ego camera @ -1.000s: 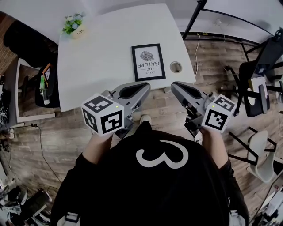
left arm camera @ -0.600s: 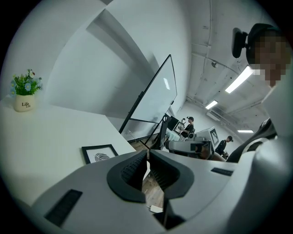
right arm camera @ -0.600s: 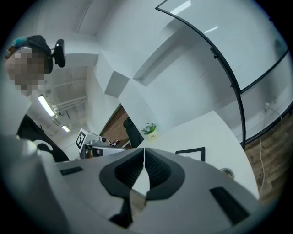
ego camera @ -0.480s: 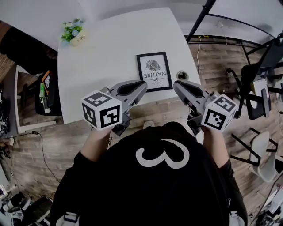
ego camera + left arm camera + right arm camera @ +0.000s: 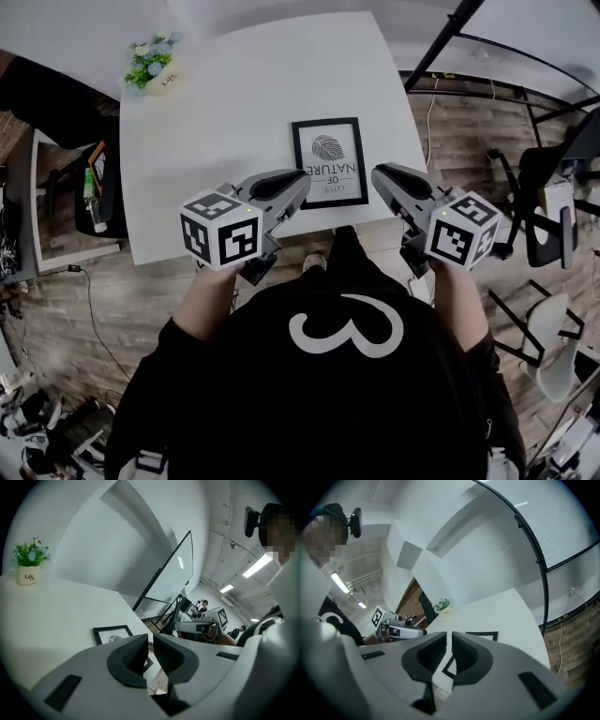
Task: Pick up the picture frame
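Observation:
The black picture frame (image 5: pixel 330 161) with a fingerprint print lies flat near the front edge of the white table (image 5: pixel 225 112). My left gripper (image 5: pixel 302 178) hovers at the table's front edge just left of the frame, jaws shut and empty. My right gripper (image 5: pixel 379 174) hovers just right of the frame, also shut on nothing. In the left gripper view the frame (image 5: pixel 112 633) lies just beyond the left gripper (image 5: pixel 151 643), a little left. In the right gripper view the frame's corner (image 5: pixel 483 633) shows past the right gripper (image 5: pixel 451 645).
A small potted plant (image 5: pixel 152 63) stands at the table's far left corner. A black stand's pole (image 5: pixel 448 44) rises past the right edge. Office chairs (image 5: pixel 553 220) stand on the wooden floor at right, a low shelf (image 5: pixel 91 192) at left.
Both grippers have moved forward and down to the table's front edge, one on each side of the frame. Their jaws stay shut.

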The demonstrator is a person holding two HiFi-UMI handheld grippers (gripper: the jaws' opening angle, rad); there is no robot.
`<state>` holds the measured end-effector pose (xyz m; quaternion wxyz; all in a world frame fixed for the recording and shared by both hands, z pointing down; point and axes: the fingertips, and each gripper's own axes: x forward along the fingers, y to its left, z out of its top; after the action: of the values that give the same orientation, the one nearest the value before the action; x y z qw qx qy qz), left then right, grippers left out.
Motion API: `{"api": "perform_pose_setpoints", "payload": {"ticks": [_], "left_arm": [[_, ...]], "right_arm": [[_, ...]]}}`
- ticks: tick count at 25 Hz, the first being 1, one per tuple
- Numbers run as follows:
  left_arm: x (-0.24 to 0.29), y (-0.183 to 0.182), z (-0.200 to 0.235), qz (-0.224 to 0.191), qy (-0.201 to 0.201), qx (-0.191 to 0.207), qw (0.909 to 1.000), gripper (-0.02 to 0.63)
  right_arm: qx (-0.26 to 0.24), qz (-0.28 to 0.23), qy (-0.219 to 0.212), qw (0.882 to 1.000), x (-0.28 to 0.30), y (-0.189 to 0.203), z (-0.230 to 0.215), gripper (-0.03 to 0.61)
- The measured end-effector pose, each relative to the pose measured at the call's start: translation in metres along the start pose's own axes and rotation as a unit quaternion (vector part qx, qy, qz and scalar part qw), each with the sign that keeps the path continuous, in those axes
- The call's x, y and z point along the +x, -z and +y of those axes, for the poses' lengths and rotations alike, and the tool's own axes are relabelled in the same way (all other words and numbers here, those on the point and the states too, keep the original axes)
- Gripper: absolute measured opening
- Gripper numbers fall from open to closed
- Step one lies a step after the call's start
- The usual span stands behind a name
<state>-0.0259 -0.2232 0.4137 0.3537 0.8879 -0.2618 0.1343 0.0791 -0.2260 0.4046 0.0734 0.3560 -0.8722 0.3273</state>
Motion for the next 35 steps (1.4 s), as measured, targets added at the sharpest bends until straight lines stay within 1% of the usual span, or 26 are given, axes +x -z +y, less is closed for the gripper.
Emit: {"api": "perform_pose_setpoints", "payload": {"ticks": [6, 9, 10, 11, 12, 15, 18, 22, 25, 28, 32, 35], "left_arm": [[0.012, -0.013, 0.034, -0.001, -0.029, -0.023, 0.9993, 0.021], [0.019, -0.008, 0.048, 0.009, -0.039, -0.030, 0.9987, 0.023], [0.022, -0.005, 0.051, 0.016, -0.042, -0.028, 0.9986, 0.031], [0.024, -0.001, 0.053, 0.025, -0.044, -0.024, 0.9984, 0.061], [0.027, 0.003, 0.054, 0.034, -0.047, -0.020, 0.9981, 0.091], [0.031, 0.010, 0.061, 0.042, -0.061, -0.026, 0.9969, 0.098], [0.033, 0.013, 0.071, 0.041, -0.073, -0.043, 0.9956, 0.106], [0.036, 0.017, 0.080, 0.045, -0.083, -0.051, 0.9942, 0.109], [0.039, 0.022, 0.086, 0.057, -0.083, -0.054, 0.9935, 0.116], [0.045, 0.031, 0.091, 0.071, -0.080, -0.059, 0.9925, 0.129], [0.053, 0.039, 0.101, 0.084, -0.093, -0.073, 0.9895, 0.130], [0.058, 0.044, 0.105, 0.095, -0.103, -0.073, 0.9875, 0.130]], "right_arm": [[0.016, 0.016, 0.003, 1.000, 0.019, -0.006, -0.032, 0.028], [0.025, 0.027, 0.006, 0.999, 0.028, -0.003, -0.047, 0.034], [0.029, 0.031, 0.005, 0.999, 0.031, -0.001, -0.051, 0.051], [0.033, 0.036, 0.002, 0.999, 0.033, 0.002, -0.053, 0.093], [0.036, 0.042, -0.002, 0.998, 0.036, 0.006, -0.055, 0.118], [0.030, 0.066, -0.006, 0.997, 0.044, 0.017, -0.060, 0.129], [0.020, 0.084, -0.001, 0.996, 0.053, 0.026, -0.065, 0.132], [0.030, 0.106, 0.005, 0.994, 0.058, 0.038, -0.074, 0.133], [0.033, 0.122, 0.016, 0.992, 0.063, 0.046, -0.082, 0.132], [0.036, 0.144, 0.015, 0.989, 0.068, 0.058, -0.087, 0.133], [0.024, 0.169, 0.028, 0.985, 0.072, 0.073, -0.098, 0.132], [0.016, 0.182, 0.040, 0.982, 0.073, 0.081, -0.105, 0.132]]}}
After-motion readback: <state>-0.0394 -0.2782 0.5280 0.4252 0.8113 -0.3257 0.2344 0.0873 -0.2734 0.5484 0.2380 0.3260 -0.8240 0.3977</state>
